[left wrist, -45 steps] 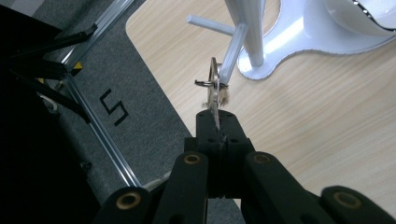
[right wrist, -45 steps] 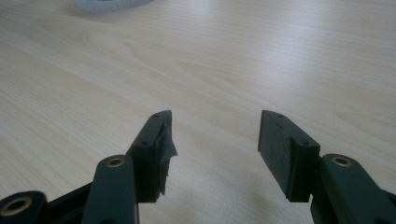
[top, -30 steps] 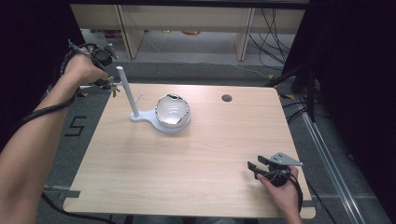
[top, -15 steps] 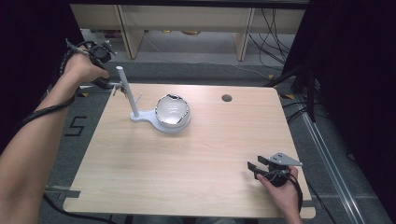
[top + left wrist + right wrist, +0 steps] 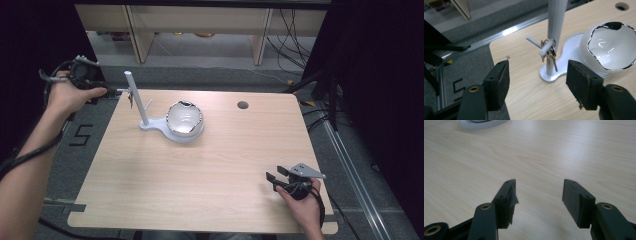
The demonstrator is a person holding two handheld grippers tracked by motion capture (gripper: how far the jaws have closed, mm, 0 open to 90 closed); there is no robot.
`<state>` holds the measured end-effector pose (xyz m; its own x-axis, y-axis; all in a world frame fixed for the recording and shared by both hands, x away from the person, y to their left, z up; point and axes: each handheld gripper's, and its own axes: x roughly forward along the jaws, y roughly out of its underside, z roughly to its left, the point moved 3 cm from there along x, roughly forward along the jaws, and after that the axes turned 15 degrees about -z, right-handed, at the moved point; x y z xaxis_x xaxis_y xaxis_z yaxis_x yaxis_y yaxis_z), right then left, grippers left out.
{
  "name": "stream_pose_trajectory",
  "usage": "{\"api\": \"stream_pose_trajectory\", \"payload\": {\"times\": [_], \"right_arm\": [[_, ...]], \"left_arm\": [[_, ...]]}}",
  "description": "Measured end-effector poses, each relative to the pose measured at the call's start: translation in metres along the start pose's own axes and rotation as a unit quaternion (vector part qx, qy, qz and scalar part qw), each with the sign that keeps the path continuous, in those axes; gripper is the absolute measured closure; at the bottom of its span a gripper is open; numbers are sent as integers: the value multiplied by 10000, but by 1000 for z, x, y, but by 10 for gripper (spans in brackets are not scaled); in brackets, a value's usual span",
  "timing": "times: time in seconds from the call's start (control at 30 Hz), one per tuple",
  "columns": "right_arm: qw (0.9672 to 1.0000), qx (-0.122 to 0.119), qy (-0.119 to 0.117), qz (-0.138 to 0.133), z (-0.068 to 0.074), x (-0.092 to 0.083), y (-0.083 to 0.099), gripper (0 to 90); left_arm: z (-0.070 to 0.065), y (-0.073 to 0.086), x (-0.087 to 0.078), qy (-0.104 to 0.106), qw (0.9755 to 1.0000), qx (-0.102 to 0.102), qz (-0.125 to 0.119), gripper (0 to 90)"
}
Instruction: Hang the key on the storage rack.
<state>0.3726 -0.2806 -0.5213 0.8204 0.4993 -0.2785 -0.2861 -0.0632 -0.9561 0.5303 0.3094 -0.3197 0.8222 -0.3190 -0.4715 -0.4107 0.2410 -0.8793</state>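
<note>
Left hand (image 5: 67,95): raised beyond the far-left corner of the light wood-grain tabletop (image 5: 200,180), forearm reaching in from the lower left. Left gripper (image 5: 537,80): jaws spread wide, empty, aimed at the white stand.

White plastic stand with upright post and flat base (image 5: 145,117): far-left part of the tabletop. A short side peg on the post carries a small bunch of brass-coloured keys (image 5: 549,53), hanging just ahead of the spread jaws, apart from them.

White rounded bowl with chrome rim (image 5: 184,120): on the stand's base, beside the post.

Right hand (image 5: 302,202): resting at the near-right tabletop edge. Right gripper (image 5: 537,195): jaws apart, empty, low over bare wood, well apart from the stand.
</note>
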Motion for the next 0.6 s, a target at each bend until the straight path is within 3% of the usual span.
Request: {"api": "stream_pose_trajectory", "payload": {"times": [0.07,0.17,0.23,0.37,0.4,0.53,0.57,0.6], "right_arm": [[10000,-27,9,-7,0,1,0,455],[10000,-66,-6,-26,0,1,0,455],[10000,59,-18,1,2,1,0,455],[10000,56,20,2,3,2,-1,455],[10000,-7,18,-29,2,2,-1,455],[9997,220,78,47,6,0,0,454],[10000,56,-14,-64,3,3,0,455],[10000,19,44,-12,3,1,0,454]], "left_arm": [[-6,26,-9,-14,9993,-26,-372,317],[-14,53,-13,25,9983,-128,-561,311],[-17,67,-15,7,9982,-78,-600,310],[-24,84,-17,7,9972,-202,-719,305],[-24,87,-19,5,9974,-129,-707,303],[-31,98,-25,-36,9963,-171,-845,298],[-33,101,-28,-45,9960,-175,-873,297],[-35,104,-29,-50,9955,-209,-928,296]]}}
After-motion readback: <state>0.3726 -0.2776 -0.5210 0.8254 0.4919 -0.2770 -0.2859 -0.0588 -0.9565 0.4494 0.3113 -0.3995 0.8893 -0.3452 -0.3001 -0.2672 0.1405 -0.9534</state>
